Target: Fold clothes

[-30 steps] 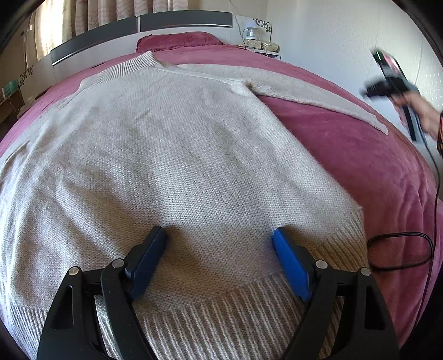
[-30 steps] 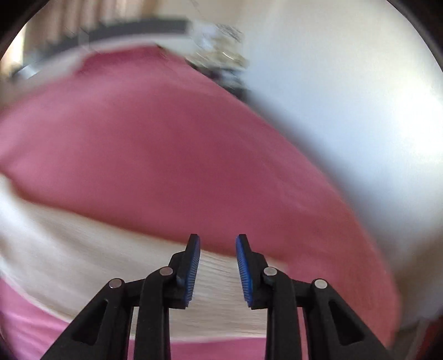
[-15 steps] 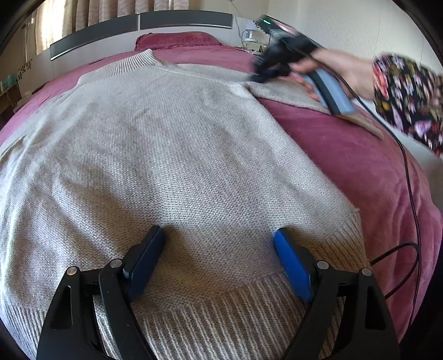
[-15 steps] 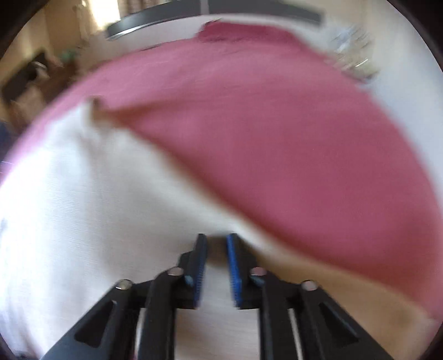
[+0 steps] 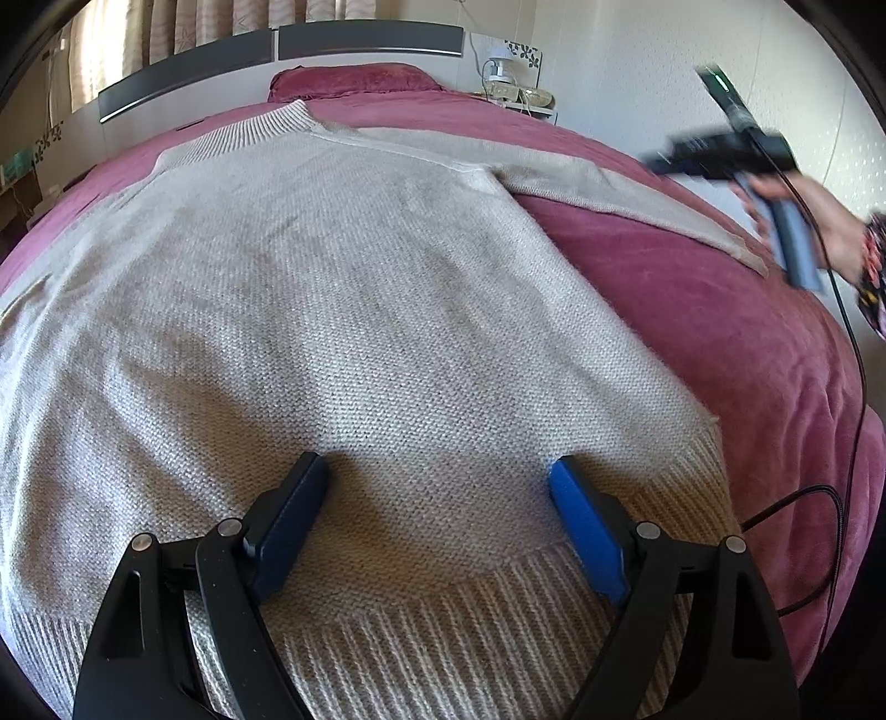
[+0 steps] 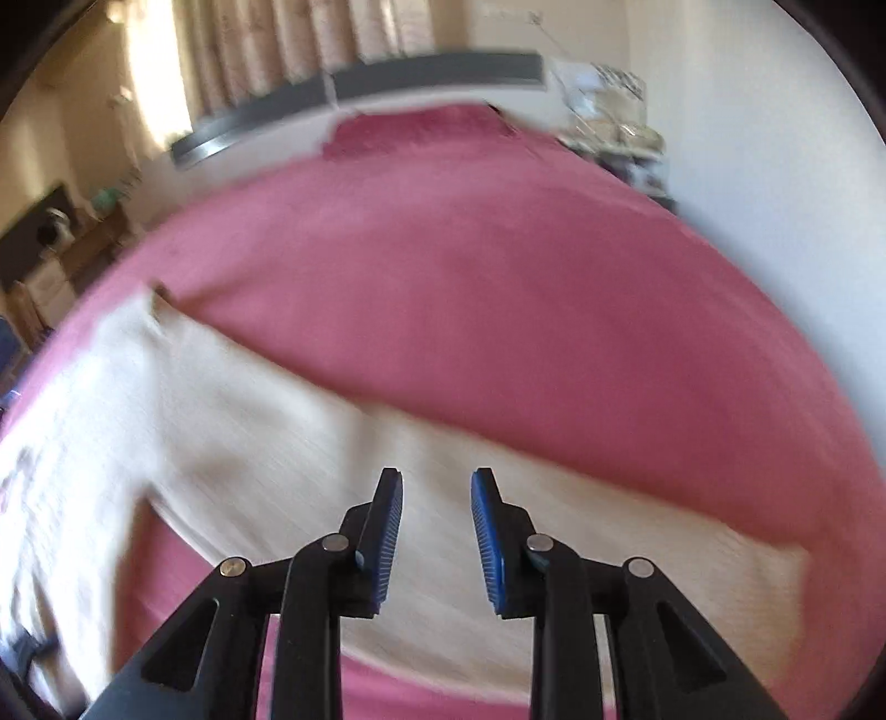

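Observation:
A beige knit sweater (image 5: 360, 310) lies flat and face up on the maroon bed (image 5: 720, 332), collar toward the headboard. My left gripper (image 5: 434, 465) stands wide open just above the ribbed hem, its blue pads (image 5: 581, 515) down against the knit with nothing pinched. The sweater's right sleeve (image 5: 609, 191) stretches out to the right. A hand holds my right gripper (image 5: 659, 163) above the outer end of that sleeve. In the blurred right wrist view the right gripper (image 6: 436, 476) hovers over the sleeve (image 6: 277, 443); its jaws are opening, and only a narrow gap with nothing gripped lies between them.
A maroon pillow (image 5: 354, 80) and a dark headboard (image 5: 277, 50) close the far end. A nightstand with small items (image 5: 509, 94) stands at the back right by the white wall. A black cable (image 5: 847, 387) hangs over the bed's right edge. Curtains line the back.
The right gripper swung back from the sleeve near the shoulder out toward the sleeve's end, and its jaws went from nearly shut to slightly apart. The left gripper and sweater body have not moved.

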{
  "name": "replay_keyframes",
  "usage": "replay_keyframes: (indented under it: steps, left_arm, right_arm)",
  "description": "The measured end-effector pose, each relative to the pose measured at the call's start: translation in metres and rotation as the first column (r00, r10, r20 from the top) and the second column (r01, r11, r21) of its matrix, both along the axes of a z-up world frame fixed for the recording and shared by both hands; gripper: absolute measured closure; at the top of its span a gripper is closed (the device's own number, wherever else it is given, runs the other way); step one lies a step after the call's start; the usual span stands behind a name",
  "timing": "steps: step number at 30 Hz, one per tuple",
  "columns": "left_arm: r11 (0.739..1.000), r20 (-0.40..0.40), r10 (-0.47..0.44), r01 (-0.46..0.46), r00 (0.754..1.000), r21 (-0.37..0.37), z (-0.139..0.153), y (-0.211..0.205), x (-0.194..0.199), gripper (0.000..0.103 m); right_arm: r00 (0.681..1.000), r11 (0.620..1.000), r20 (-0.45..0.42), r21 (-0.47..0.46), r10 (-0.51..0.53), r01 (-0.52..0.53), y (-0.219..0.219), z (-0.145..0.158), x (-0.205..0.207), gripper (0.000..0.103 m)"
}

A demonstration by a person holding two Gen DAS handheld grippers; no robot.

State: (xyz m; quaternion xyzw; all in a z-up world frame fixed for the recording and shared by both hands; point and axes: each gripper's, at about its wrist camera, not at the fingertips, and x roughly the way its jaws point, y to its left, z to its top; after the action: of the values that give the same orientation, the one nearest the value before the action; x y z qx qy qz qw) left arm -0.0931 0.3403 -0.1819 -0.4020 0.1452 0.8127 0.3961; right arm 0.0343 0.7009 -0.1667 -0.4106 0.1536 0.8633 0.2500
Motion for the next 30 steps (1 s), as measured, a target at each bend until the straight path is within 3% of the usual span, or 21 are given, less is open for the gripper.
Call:
replay_keyframes:
  steps: [2,4,6,7,11,13,14,16,18,20,21,23,25,28,30]
  left_arm:
    - [1.0,-0.006,0.0,0.0,1.0,-0.007,0.0,0.001,0.002,0.018]
    - [1.0,-0.016,0.001,-0.002,1.0,-0.018,0.0,0.003,0.004,0.018]
    - [0.999,-0.035,0.005,-0.006,0.999,-0.039,0.0,0.006,0.008,0.018]
    - [0.999,-0.043,0.009,-0.011,0.999,-0.049,0.0,0.007,0.01,0.018]
    - [0.996,-0.059,0.041,-0.046,0.997,-0.076,-0.001,0.01,0.009,0.018]
    - [0.995,-0.076,0.042,-0.048,0.996,-0.085,-0.001,0.008,0.016,0.018]
    - [0.995,-0.077,0.041,-0.047,0.996,-0.085,0.001,0.001,0.023,0.018]
    - [0.997,-0.049,0.017,-0.021,0.999,-0.079,0.009,-0.008,0.033,0.018]
    - [0.999,-0.035,-0.023,0.021,0.999,-0.049,0.018,-0.023,0.044,0.018]
    - [0.999,-0.055,-0.05,0.051,0.997,0.009,0.034,-0.044,0.052,0.018]
    - [0.999,-0.107,-0.031,0.035,0.994,0.031,0.047,-0.06,0.052,0.018]
    - [1.0,-0.19,0.019,-0.014,0.982,0.025,0.06,-0.08,0.042,0.017]
    - [0.996,-0.262,0.081,-0.089,0.962,-0.02,0.068,-0.098,0.019,0.017]
    - [0.971,-0.275,0.136,-0.183,0.952,-0.153,0.054,-0.112,-0.027,0.017]
    - [0.942,-0.245,0.133,-0.199,0.96,-0.27,0.029,-0.115,-0.054,0.017]
  right_arm:
    - [0.986,0.995,0.13,0.032,-0.103,0.1,0.023,-0.021,0.021,0.077]
    - [0.932,0.972,0.273,0.069,-0.236,0.226,0.053,-0.045,0.063,0.077]
    - [0.912,0.936,0.214,0.046,-0.35,0.349,0.079,-0.05,0.113,0.077]
    - [0.881,0.906,0.219,0.042,-0.42,0.422,0.089,-0.052,0.133,0.067]
    - [0.801,0.83,0.24,0.039,-0.548,0.556,0.098,-0.041,0.155,0.065]
    - [0.802,0.844,0.263,0.145,-0.536,0.517,0.076,-0.027,0.132,0.065]
    - [0.819,0.853,0.238,0.174,-0.522,0.492,0.061,-0.017,0.123,0.065]
    - [0.885,0.891,0.12,0.135,-0.45,0.434,0.022,0.007,0.098,0.065]
    - [0.952,0.952,0.032,0.055,-0.304,0.302,-0.027,0.026,0.062,0.065]
    - [0.988,0.988,0.016,0.02,-0.153,0.153,-0.071,0.035,0.027,0.065]
    - [0.999,0.999,0.011,-0.003,-0.044,0.044,-0.101,0.038,0.002,0.065]
    - [0.988,0.986,0.015,-0.062,0.154,-0.153,-0.157,0.037,-0.027,0.065]
    - [0.945,0.94,0.025,-0.119,0.325,-0.32,-0.213,0.032,-0.059,0.065]
    - [0.869,0.876,0.132,-0.155,0.477,-0.457,-0.289,0.006,-0.101,0.065]
    - [0.843,0.862,0.184,-0.15,0.506,-0.485,-0.32,-0.006,-0.128,0.065]
